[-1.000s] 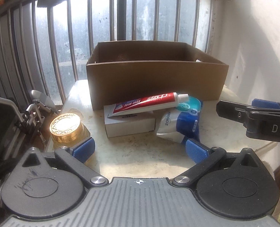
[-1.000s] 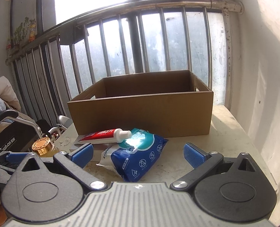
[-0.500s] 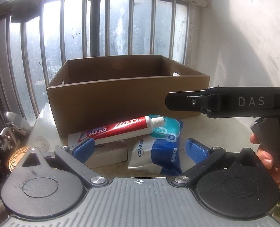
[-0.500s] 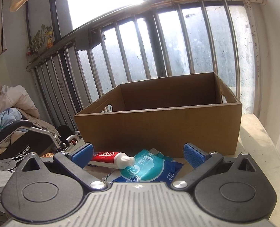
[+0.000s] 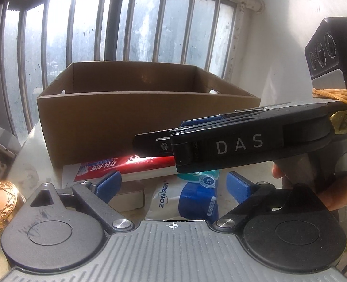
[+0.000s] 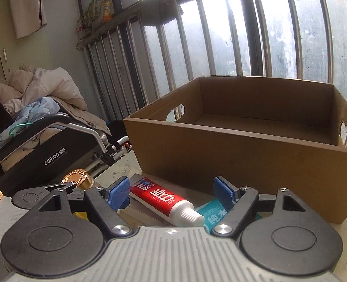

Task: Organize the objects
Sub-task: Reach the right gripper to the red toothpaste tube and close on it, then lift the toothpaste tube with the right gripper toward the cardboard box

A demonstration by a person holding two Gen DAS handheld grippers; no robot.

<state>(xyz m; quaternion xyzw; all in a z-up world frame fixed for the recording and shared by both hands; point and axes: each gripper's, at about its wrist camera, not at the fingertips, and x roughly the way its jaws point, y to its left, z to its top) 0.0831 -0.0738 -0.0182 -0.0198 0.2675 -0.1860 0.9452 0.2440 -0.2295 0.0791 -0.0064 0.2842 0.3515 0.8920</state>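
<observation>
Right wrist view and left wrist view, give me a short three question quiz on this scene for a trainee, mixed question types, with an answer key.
1. True or false: the right gripper is open, with the toothpaste tube between its fingers.
2. Multiple choice: what lies in the visible part of the cardboard box? A) wet wipes B) nothing C) gold-lidded jar
3. Fill in: the toothpaste tube rests on a white ____, beside the wet wipes pack.

Key: 1 true; 2 B; 3 carton. The left gripper is open too.
</observation>
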